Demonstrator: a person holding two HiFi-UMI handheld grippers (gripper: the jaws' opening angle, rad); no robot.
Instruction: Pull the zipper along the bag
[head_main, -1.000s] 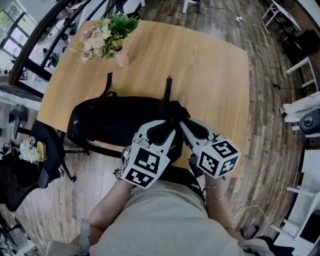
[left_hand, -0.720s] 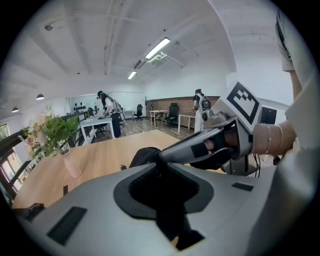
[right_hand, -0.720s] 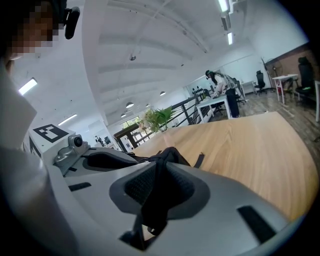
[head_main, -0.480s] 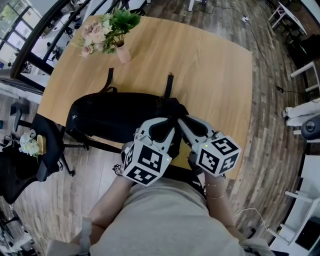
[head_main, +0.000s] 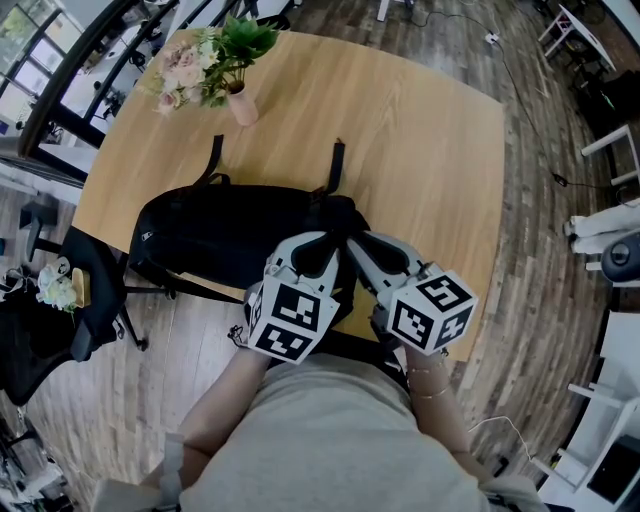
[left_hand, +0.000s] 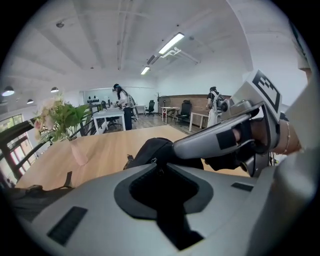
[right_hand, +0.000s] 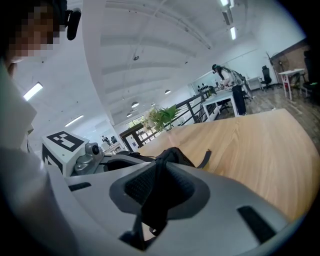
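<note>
Flower vase stands at the far left corner of the table, well apart from the work.

Black bag lies lengthwise along the near edge of the table, straps trailing toward the far side. Both tools work at its right end.

Left gripper: its jaws have just been closing, and the tips now stand almost together. In the left gripper view a small metal zipper pull sits between the tips and appears pinched, though only by the very ends.

Right gripper, just beside the left: its jaws are clamped on a fold of fabric of the bag, which runs up through the gap.

Judgement: the pull looks about to start; the zipper's state cannot be read from here.

Risks:
- Tip-only hold on a small pull. A sideways tug could make it slip out.
- If the anchoring fold gives, the bag would drag along the table and not unzip.
- Bunched fabric near the slider could jam in the teeth.
- The two tools are close, so they could collide at the start.
</note>
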